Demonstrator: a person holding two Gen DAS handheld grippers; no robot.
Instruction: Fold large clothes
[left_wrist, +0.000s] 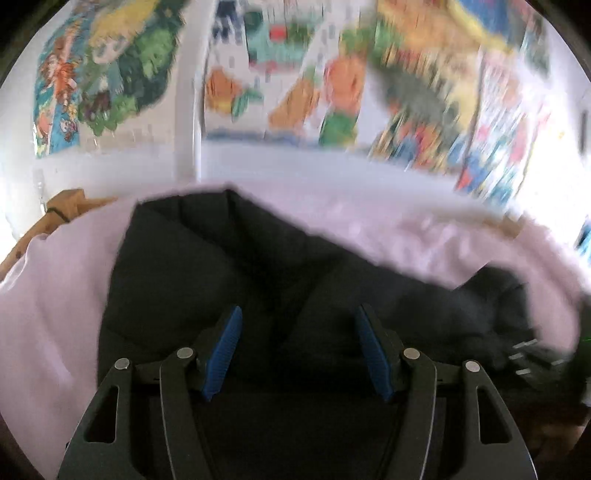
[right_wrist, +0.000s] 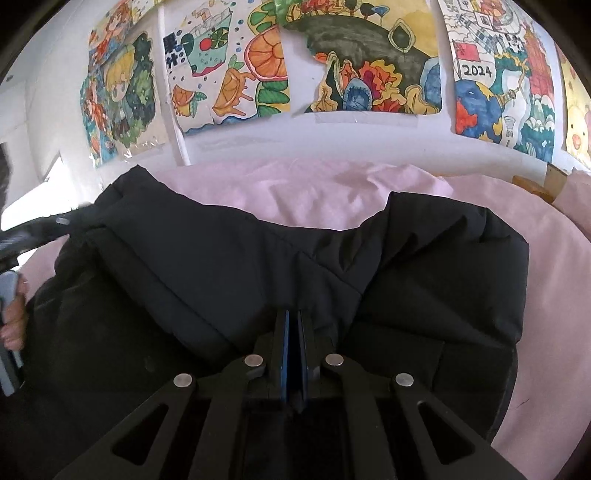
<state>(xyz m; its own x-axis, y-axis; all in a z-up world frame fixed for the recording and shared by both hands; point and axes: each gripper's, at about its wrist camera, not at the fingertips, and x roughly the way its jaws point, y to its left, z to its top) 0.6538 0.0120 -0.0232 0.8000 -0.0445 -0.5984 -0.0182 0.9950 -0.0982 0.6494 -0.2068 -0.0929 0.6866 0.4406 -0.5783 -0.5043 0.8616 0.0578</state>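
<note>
1. Here, in the left wrist view, the left gripper (left_wrist: 297, 350) tilts down over the black jacket (left_wrist: 221, 266) on the pink sheet (left_wrist: 55, 295), jaws apart, nothing between them.
2. In the right wrist view, the right gripper (right_wrist: 293, 354) tilts down, jaws closed; whether they pinch fabric is unclear. A hand (right_wrist: 13, 317) shows at left.

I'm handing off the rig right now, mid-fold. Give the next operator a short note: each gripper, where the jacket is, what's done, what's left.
Left gripper: jaws apart, nothing between the pads, hovering over the black jacket.
Right gripper: jaws shut at the jacket's near edge; whether fabric is pinched between them cannot be seen.
Jacket: lies bunched on the pink sheet, below the wall of drawings, parts already laid over the body.
Done: probably a first fold, judging by the layers.
Left: regrip with the left, flatten, finish folding.
</note>
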